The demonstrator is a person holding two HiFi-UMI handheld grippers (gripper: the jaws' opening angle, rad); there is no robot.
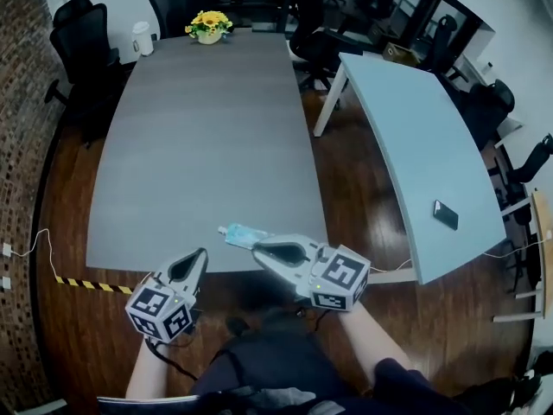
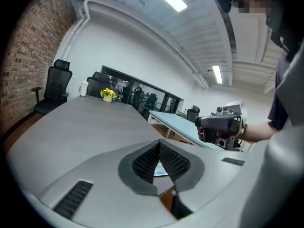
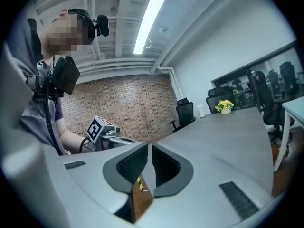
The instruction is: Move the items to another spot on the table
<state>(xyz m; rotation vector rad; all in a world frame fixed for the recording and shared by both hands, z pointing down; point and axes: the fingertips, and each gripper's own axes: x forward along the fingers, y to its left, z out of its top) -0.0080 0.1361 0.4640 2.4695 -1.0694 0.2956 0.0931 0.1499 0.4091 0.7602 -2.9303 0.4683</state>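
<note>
Dark, glossy wooden floorboards (image 1: 363,206) and a rough brick wall (image 1: 17,145) at the left edge of the head view frame a long matte grey table with bowed sides (image 1: 207,128), which fills the middle of the frame. At its far end, upper left, a small pot of yellow flowers (image 1: 208,24) stands near a white cylindrical cup (image 1: 143,38), with black mesh-backed office chairs (image 1: 82,33) around them. To the right a second, pale blue-grey table (image 1: 406,137) on white legs carries a flat black phone (image 1: 446,214), and a strip of yellow-and-black tape (image 1: 86,284) lies on the floor at lower left. The task's thing, a small soft packet of clear bluish plastic (image 1: 242,233), lies flat at the near edge of the grey table, lower centre. The right gripper (image 1: 257,249), smooth grey plastic with a marker cube at its back, has its tips just beside the packet's right end; whether they touch it I cannot tell. In its own view the dark ribbed pads stand a narrow slit apart with nothing between them, so it is released. The left gripper (image 1: 203,253) hovers over the floor just off the table's near edge, left of the packet and apart from it. In its own view its tapered jaws are clenched tip to tip on nothing.
</note>
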